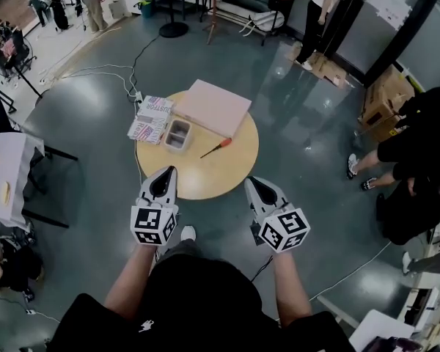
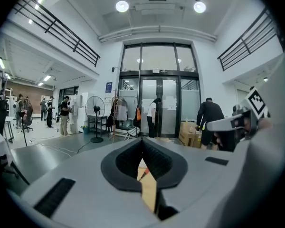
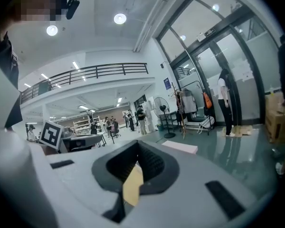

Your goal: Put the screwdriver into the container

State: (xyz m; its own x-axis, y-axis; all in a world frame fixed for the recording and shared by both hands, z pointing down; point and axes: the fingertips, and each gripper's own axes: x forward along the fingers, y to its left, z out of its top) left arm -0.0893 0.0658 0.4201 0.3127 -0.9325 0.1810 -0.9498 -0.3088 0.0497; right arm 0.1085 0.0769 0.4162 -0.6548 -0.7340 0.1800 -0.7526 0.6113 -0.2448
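A screwdriver (image 1: 216, 147) with a red handle lies on the round wooden table (image 1: 220, 174), just right of a small grey open container (image 1: 177, 134). My left gripper (image 1: 169, 170) hovers over the table's near left edge, shut and empty. My right gripper (image 1: 250, 182) is at the near right edge, also shut with nothing in it. Both are well short of the screwdriver. In the left gripper view, the left gripper (image 2: 142, 140) has its jaws together, and a bit of the red handle (image 2: 143, 172) shows through the opening behind them. The right gripper (image 3: 137, 144) looks over the tabletop.
A pink flat board (image 1: 213, 106) and a printed booklet (image 1: 151, 119) lie at the table's far side. Cables (image 1: 110, 72) run over the grey floor. A white table (image 1: 4, 178) stands at the left; people (image 1: 418, 152) and cardboard boxes (image 1: 385, 101) are at the right.
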